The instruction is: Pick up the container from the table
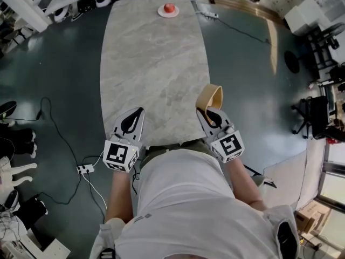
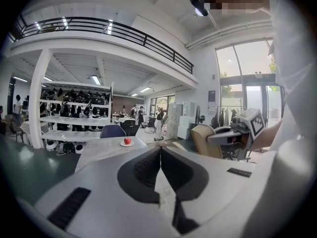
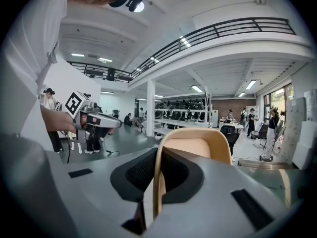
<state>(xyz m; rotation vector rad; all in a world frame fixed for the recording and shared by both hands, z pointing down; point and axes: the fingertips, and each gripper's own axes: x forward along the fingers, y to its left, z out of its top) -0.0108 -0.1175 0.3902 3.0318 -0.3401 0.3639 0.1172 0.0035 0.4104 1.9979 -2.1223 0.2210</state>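
R gripper (image 1: 207, 111) clamped on container (image 1: 209, 96) rim, at table (image 1: 156, 63) edge, L gripper (image 1: 139, 113) closed

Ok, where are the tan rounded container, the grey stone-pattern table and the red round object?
tan rounded container (image 1: 210, 96): head view, visible middle.
grey stone-pattern table (image 1: 156, 63): head view, bare top.
red round object (image 1: 169, 7): head view, its top.

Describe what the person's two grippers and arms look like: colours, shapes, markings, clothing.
Both the left gripper and right gripper have pale grey wedge-shaped bodies with black ribbed pads. Each carries a white cube bearing black square markers. The person wears a white short-sleeved T-shirt.
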